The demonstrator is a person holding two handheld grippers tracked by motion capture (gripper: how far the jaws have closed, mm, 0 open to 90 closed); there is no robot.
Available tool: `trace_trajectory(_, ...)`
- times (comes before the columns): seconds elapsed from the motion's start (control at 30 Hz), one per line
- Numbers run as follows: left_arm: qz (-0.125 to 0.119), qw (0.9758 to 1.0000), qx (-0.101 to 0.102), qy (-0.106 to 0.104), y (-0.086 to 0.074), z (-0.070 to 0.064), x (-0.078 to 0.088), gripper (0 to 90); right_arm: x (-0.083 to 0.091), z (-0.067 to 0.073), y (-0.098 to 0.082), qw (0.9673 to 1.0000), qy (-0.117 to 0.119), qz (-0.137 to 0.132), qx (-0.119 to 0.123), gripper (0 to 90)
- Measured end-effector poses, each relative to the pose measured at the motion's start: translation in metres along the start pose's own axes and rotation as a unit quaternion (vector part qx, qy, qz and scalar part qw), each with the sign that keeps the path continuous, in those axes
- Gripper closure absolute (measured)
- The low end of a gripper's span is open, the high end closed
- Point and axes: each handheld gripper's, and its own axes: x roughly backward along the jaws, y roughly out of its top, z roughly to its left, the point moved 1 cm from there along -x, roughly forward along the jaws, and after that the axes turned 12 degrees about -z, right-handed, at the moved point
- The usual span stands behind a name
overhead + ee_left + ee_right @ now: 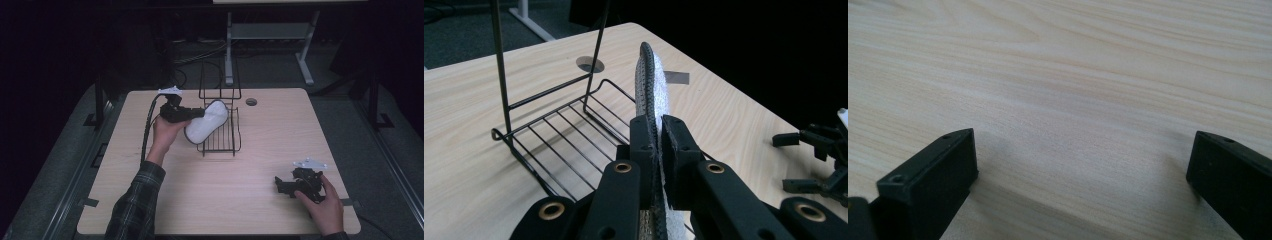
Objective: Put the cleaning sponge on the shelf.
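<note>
My left gripper (200, 114) is shut on a flat white oval pad (207, 127) with a dark edge, like a soft slipper sole. The pad hangs tilted over the left side of a black wire rack (220, 142). In the left gripper view the jaws (658, 131) pinch the pad (649, 85) edge-on, with the rack's wire floor (549, 130) below and to the left. My right gripper (282, 186) rests on the table near the front right corner. Its jaws stand wide open (1083, 160) over bare wood, with nothing between them.
The rack has a tall wire back (220, 80) at its far side. A round cable hole (251, 102) lies in the light wooden table (260, 150) right of the rack. Table legs and cables stand on the dark floor beyond.
</note>
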Motion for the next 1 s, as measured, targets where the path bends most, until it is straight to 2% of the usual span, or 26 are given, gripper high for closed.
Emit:
trace_trajectory(0.07,0.005,1.0,-0.004,-0.002,0.0,0.002,-0.005,84.0,0.0,0.0,0.0,1.0,0.0,0.0,0.0,0.0)
trace_trajectory(0.27,0.001,0.9999,0.016,0.0,-0.005,0.008,-0.018,83.9,0.0,0.0,0.0,1.0,0.0,0.0,0.0,0.0)
trace_trajectory(0.37,0.008,0.9999,0.013,0.002,-0.006,0.012,-0.022,83.8,0.0,0.0,0.0,1.0,0.0,0.0,0.0,0.0)
trace_trajectory(0.5,0.007,0.9997,0.021,0.005,-0.008,0.014,-0.028,83.7,0.0,0.0,0.0,1.0,0.0,0.0,0.0,0.0)
trace_trajectory(0.7,0.009,0.9997,0.018,0.017,-0.011,0.014,-0.035,83.1,0.0,0.0,0.0,1.0,0.0,0.0,0.0,0.0)
trace_trajectory(0.73,0.018,0.9996,0.009,0.019,-0.012,0.016,-0.035,82.8,0.0,0.0,0.0,1.0,0.0,0.0,0.0,0.0)
trace_trajectory(0.83,0.021,0.9995,0.008,0.023,-0.013,0.017,-0.036,82.4,0.0,0.0,0.0,1.0,0.0,0.0,0.0,0.0)
trace_trajectory(0.9,0.031,0.9992,0.004,0.023,-0.013,0.019,-0.036,81.8,0.0,0.0,0.0,1.0,0.0,0.0,0.0,0.0)
trace_trajectory(1.0,0.031,0.999,0.005,0.031,-0.015,0.019,-0.038,80.6,0.0,0.0,0.0,1.0,0.0,0.0,0.0,0.0)
